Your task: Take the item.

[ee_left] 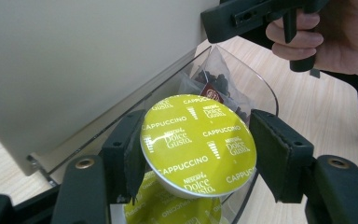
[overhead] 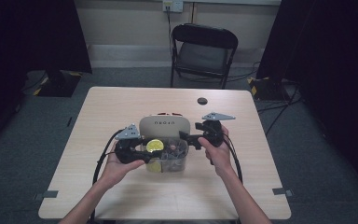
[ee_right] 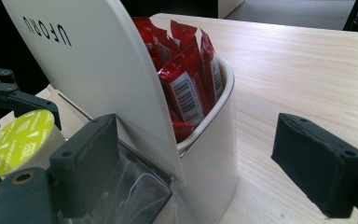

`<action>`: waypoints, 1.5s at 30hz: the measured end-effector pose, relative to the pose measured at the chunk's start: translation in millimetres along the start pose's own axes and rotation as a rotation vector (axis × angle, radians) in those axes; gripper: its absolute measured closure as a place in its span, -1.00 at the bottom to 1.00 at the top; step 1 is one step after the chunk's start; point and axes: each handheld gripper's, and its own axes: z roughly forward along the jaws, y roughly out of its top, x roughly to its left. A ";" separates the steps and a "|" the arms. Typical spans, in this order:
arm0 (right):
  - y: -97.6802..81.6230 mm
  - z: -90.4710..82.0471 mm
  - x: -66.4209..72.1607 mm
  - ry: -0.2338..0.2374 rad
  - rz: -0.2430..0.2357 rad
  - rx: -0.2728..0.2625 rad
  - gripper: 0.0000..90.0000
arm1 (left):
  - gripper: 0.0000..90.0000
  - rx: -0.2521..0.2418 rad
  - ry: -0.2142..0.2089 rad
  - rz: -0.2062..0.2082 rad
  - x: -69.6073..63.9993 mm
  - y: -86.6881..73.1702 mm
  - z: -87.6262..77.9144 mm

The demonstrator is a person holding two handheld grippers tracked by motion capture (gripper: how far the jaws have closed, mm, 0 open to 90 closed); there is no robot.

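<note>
Pale wooden bench (overhead: pixel 121 196), grey carpet around it, black folding chair (overhead: pixel 204 52) beyond its far edge. Near the bench's middle, a clear plastic bin (ee_left: pixel 256 84) with yellow-green capsules and a mesh pouch of dark pieces inside. Just above the bin, left tongs (ee_left: pixel 193 156) clamped on a yellow-green Cappuccino capsule (ee_left: pixel 198 142), another capsule lying right beneath. Behind the bin, touching it, a white organiser (ee_right: pixel 209 154) with raised lid (ee_right: pixel 98 65), red sachets (ee_right: pixel 186 79) upright within. Right tongs (ee_right: pixel 191 165) apart, straddling the organiser's corner.
</note>
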 end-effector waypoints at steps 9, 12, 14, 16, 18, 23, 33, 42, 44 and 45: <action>-0.1 0.0 -0.3 0.002 0.001 0.001 -0.69 | -0.14 -0.015 0.008 -0.005 2.7 0.6 -11.0; -0.1 0.0 -0.3 0.002 0.001 0.001 -0.69 | -0.14 -0.024 -0.002 -0.005 2.2 0.8 -13.5; 0.0 0.0 -0.3 0.002 0.001 0.001 -0.69 | -0.14 -0.022 -0.003 0.007 2.2 1.4 -15.5; 0.0 -0.1 -0.5 0.002 0.000 0.000 -0.69 | -0.13 -0.027 0.000 0.013 1.4 1.8 -17.2; 0.1 -0.4 -0.7 0.003 -0.001 -0.002 -0.69 | -0.13 -0.024 0.002 0.018 0.8 1.9 -19.9; 0.8 -2.6 -1.7 -0.001 0.001 -0.008 -0.69 | -0.13 -0.028 -0.002 0.021 1.2 3.0 -27.2; 0.7 -2.5 -1.9 -0.001 0.001 -0.009 -0.70 | -0.13 -0.076 0.028 0.001 13.8 6.7 -50.8; 1.5 -3.1 -0.9 -0.010 -0.010 -0.009 -0.70 | -0.13 -0.115 0.065 -0.017 25.6 10.7 -73.9; 1.4 -3.1 -0.9 -0.011 -0.010 -0.010 -0.70 | -0.13 -0.123 0.078 -0.015 29.4 10.3 -78.5; 1.4 -3.1 -0.8 -0.011 -0.011 -0.010 -0.70 | -0.13 -0.128 0.081 -0.020 31.5 9.8 -80.6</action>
